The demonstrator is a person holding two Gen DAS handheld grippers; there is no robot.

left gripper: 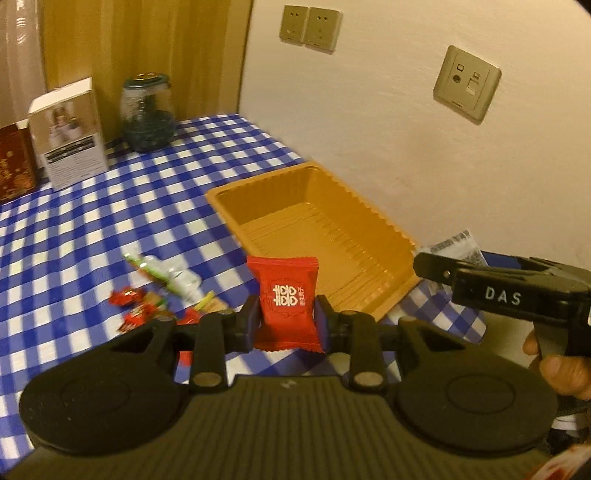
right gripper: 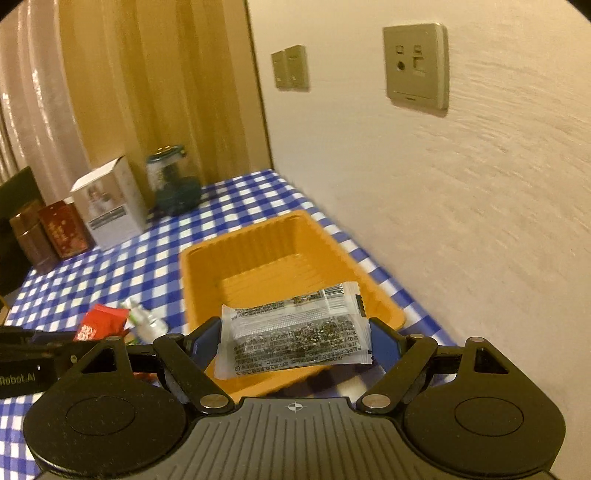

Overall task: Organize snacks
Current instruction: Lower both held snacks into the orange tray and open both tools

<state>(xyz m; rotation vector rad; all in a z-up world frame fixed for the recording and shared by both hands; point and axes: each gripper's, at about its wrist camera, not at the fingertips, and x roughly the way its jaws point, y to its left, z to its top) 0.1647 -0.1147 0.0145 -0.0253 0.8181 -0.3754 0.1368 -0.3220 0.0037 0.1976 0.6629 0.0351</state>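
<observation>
Ribbed grey gripper housings fill the 6 o'clock edge of both wrist views. Left gripper (left gripper: 287, 318), clenched on a red candy packet (left gripper: 285, 303) held upright between its blue pads; the packet bears a white double-happiness emblem and crimped ends. Right gripper (right gripper: 293, 338), clamped on a clear snack sachet (right gripper: 295, 334) with dark contents, black fine print too small to read and a barcode at its 1 o'clock corner; the sachet hangs above the near end of an orange plastic tray (right gripper: 207, 258). In the left view the right gripper's black body enters at 3 o'clock, lettered "DAS", with the person's fingers below it; in the right view the left gripper's body at 9 o'clock reads "Robot.AI".

Surface: a blue-and-white checked tablecloth (left gripper: 92, 221). The ribbed, scallop-rimmed tray lies beside a cream wall (left gripper: 406, 147) carrying twin power sockets (left gripper: 309, 27) at 12 o'clock and a data/TV outlet plate (left gripper: 467, 83) at 1 o'clock. A wooden panel (left gripper: 147, 44) closes the far end.

Loose wrapped sweets (left gripper: 155, 291), red and green-white, lie on the cloth at 9 o'clock of the held packet, well apart from the tray. At 10–11 o'clock stand a glass jar with dark contents (left gripper: 147, 114), a white printed carton (left gripper: 68, 136) and a dark red box (left gripper: 14, 162).
</observation>
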